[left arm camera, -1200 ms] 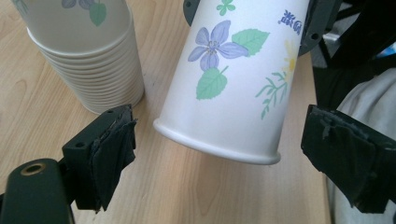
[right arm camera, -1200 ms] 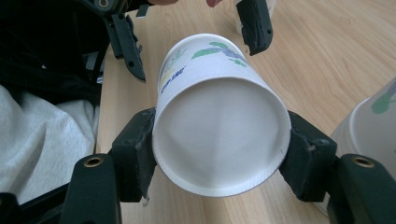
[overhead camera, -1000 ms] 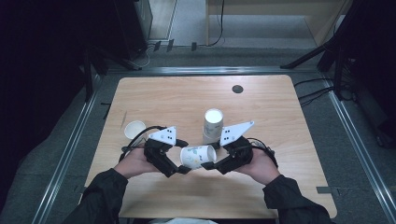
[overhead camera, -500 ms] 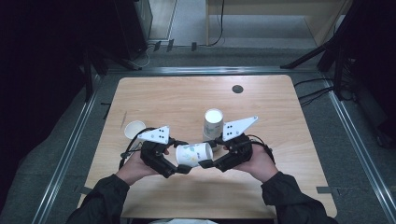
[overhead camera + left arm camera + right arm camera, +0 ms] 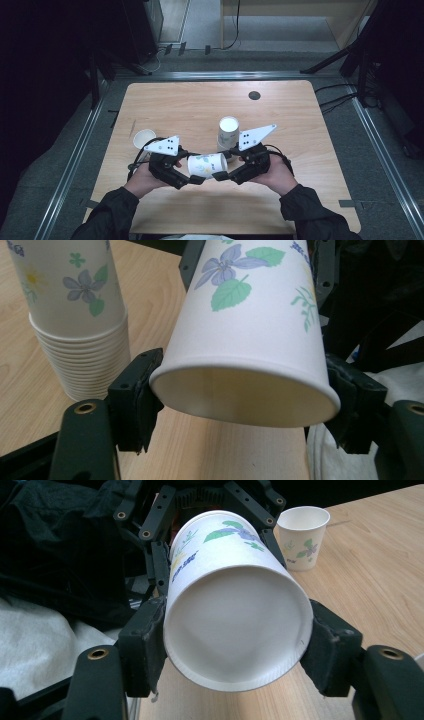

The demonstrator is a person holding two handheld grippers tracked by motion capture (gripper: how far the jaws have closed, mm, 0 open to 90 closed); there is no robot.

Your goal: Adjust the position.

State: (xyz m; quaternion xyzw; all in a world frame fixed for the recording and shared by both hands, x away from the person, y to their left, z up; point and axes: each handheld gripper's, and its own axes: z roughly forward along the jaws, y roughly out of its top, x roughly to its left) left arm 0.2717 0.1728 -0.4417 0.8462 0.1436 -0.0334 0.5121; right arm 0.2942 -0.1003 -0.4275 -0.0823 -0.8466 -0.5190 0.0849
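White paper cup [image 5: 207, 165] lies level at lower centre, axis left to right; your left gripper [image 5: 192, 178] has just closed on its rim, right gripper [image 5: 222, 176], easing open, pinches its base.

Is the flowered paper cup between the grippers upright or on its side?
On its side: the flowered paper cup lies level above the table, rim facing left, base facing right.

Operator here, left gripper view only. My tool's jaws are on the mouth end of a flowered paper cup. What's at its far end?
Observer: The right tool has its pads against the paper cup at the base. Its jaws have just been opening.
Operator: Any cups besides the stack of cups next to me?
Observer: Yes, a single cup stands upright, mouth up, near the left edge of the table.
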